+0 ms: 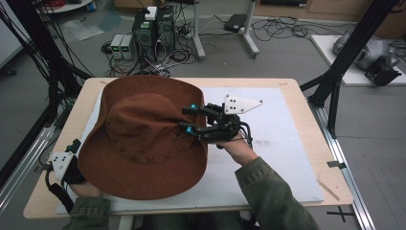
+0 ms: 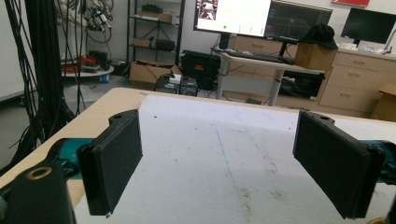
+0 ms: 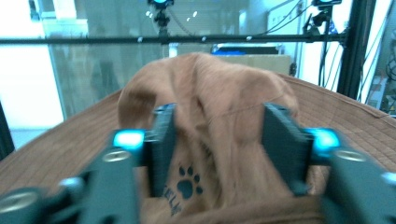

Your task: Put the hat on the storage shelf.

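Note:
A brown wide-brimmed hat (image 1: 139,139) lies crown up on the white mat (image 1: 287,143), covering the left half of the table. My right gripper (image 1: 183,119) reaches in from the right at the crown's side. In the right gripper view its jaws (image 3: 218,119) stand apart with a fold of the hat's crown (image 3: 219,88) between them; a dark paw print (image 3: 187,184) shows on the fabric. My left gripper (image 1: 64,165) rests at the table's front left, its jaws hidden under the brim. In the left gripper view it (image 2: 219,149) is wide open over bare mat.
The wooden table (image 1: 316,158) ends just past the mat on every side. Black frame posts (image 1: 335,81) stand at the right and left. Computers (image 1: 153,28) and cables lie on the floor behind the table. A thin stick (image 1: 328,189) lies near the front right corner.

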`<state>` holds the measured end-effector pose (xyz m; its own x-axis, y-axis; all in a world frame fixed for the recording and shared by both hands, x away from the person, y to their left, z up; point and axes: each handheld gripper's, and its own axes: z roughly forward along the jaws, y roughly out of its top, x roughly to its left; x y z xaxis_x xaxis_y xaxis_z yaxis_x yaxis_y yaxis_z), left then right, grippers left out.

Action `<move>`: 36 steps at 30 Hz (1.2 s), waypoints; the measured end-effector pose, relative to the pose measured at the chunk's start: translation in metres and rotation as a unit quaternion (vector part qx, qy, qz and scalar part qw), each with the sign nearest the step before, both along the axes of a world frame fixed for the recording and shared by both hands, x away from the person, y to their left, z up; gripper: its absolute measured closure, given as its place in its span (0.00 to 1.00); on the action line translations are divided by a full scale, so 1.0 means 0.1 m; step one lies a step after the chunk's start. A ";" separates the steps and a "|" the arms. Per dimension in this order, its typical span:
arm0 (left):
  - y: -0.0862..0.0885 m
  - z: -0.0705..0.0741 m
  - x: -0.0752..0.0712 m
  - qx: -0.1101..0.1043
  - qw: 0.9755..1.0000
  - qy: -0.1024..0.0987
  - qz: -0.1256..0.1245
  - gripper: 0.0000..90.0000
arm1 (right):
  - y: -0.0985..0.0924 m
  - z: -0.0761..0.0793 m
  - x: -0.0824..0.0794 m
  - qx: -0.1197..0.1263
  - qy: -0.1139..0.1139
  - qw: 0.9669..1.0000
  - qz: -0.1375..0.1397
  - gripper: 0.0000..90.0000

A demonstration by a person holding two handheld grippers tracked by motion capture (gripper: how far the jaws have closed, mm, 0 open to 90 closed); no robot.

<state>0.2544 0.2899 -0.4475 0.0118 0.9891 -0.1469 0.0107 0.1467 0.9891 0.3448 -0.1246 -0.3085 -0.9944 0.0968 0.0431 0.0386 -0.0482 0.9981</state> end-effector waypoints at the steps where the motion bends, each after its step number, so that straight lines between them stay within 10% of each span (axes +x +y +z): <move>1: 0.00 0.00 0.00 0.000 1.000 0.000 0.000 0.18 | -0.01 0.00 0.01 0.007 0.008 1.000 0.006 0.44; 18: 0.00 0.00 0.00 -0.001 1.000 -0.001 -0.001 0.18 | -0.41 0.03 -0.05 0.012 0.015 0.998 -0.067 0.14; 25: 0.01 0.01 -0.01 0.000 1.000 -0.002 0.001 0.18 | -0.97 -0.09 -0.19 -0.013 0.010 0.987 -0.163 0.13; 29: 0.01 0.01 -0.02 0.001 1.000 -0.007 0.006 0.18 | -1.25 -0.23 -0.31 -0.007 0.019 0.973 -0.229 0.13; 32: 0.02 0.02 -0.03 0.004 1.000 -0.009 0.008 0.18 | -1.41 -0.34 -0.40 0.009 0.012 0.956 -0.292 0.13; 36: 0.02 0.02 -0.03 0.005 1.000 -0.010 0.009 0.18 | -1.55 -0.47 -0.53 0.013 0.007 0.904 -0.428 0.13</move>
